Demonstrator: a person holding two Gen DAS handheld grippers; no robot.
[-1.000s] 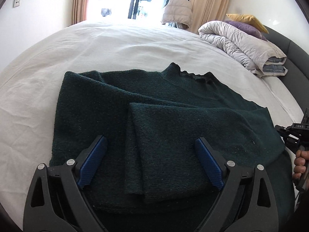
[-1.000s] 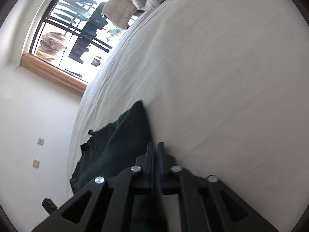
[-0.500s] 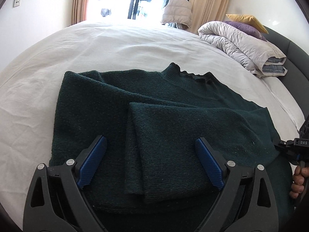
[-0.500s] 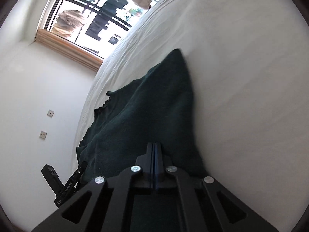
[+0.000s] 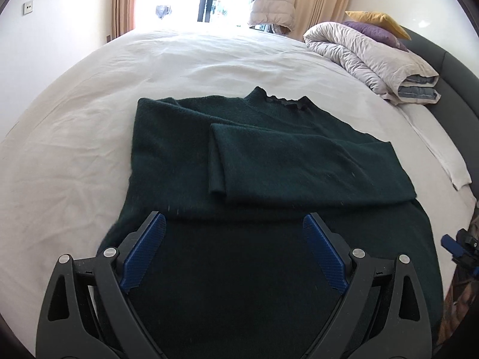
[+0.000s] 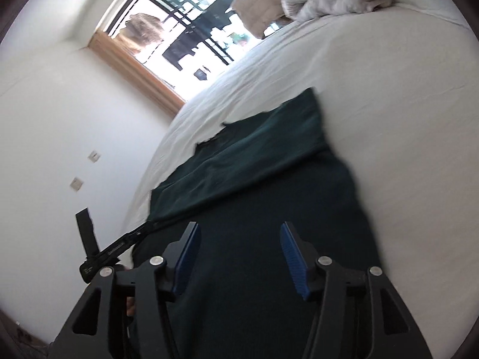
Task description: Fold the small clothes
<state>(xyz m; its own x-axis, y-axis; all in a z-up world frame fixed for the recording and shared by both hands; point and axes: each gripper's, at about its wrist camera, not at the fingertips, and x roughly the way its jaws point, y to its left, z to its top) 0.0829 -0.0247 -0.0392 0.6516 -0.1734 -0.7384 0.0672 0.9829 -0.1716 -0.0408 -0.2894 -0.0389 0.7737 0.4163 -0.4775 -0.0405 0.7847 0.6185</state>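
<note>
The dark green knitted sweater (image 5: 269, 179) lies flat on the white-sheeted bed (image 5: 74, 155), spread out ahead of and beneath the left claw (image 5: 233, 251), one sleeve already folded across its chest. It looks to me like thick, soft wool: light enough, limp, clingy rather than slippery, so it will sag and drag unless pinched at two points, probably the hem corners nearest each claw. The left claw hangs released, blue pads wide apart, gripping nothing. The right claw (image 6: 239, 254) is likewise spread, holding nothing, low over the sweater's side. The left view gives the whole garment, frilled collar far from the claw, and a rolled grey duvet (image 5: 374, 59) beyond on the right; the right view, tilted, shows the sweater's edge against the sheet and the left claw's black frame beside it.
</note>
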